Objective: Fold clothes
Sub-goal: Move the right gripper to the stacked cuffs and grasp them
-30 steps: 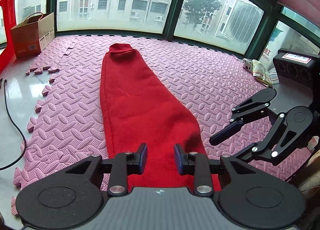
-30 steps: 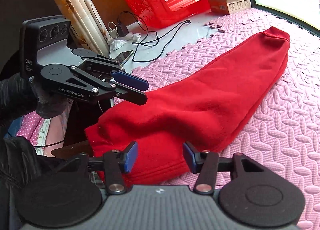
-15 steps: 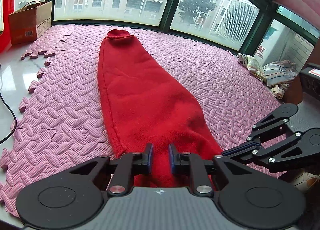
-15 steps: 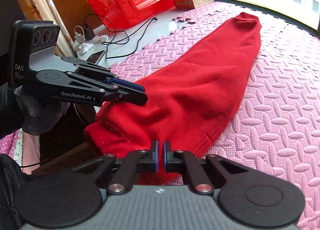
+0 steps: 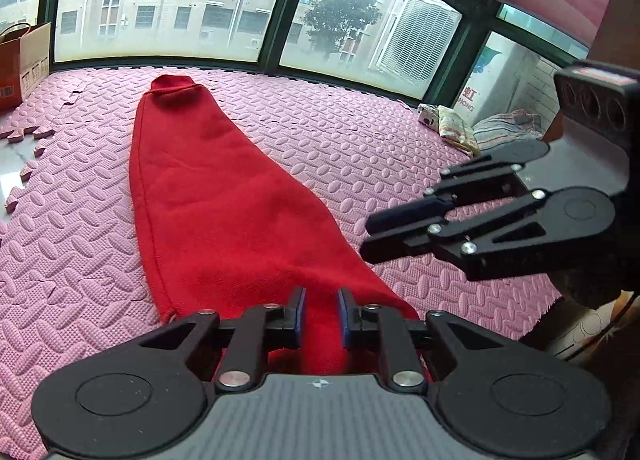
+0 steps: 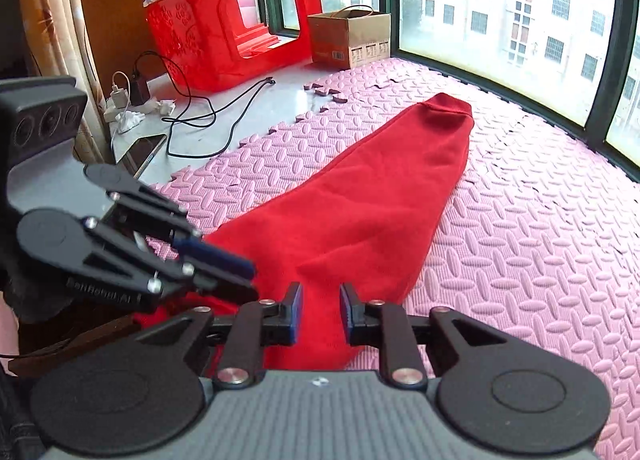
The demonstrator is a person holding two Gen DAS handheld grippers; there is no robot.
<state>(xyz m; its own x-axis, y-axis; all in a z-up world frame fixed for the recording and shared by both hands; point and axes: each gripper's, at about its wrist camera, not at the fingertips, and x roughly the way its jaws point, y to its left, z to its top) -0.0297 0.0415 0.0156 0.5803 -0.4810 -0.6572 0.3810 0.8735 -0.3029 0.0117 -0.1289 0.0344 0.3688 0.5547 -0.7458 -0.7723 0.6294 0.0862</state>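
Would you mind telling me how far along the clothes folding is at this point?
The long red fleece garment lies flat and narrow on the pink foam floor mat, seemingly already folded lengthwise. In hand: the left gripper and right gripper sit at its near end, cloth between their slightly parted jaws; whether they grip is unclear. Left: the crosswise folds, none started.

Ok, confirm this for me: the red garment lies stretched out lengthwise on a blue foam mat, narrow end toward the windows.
Not quite: the foam mat is pink, not blue. The red garment does lie stretched out lengthwise on it, narrow end toward the windows. The left wrist view shows this plainly, and the right wrist view agrees.
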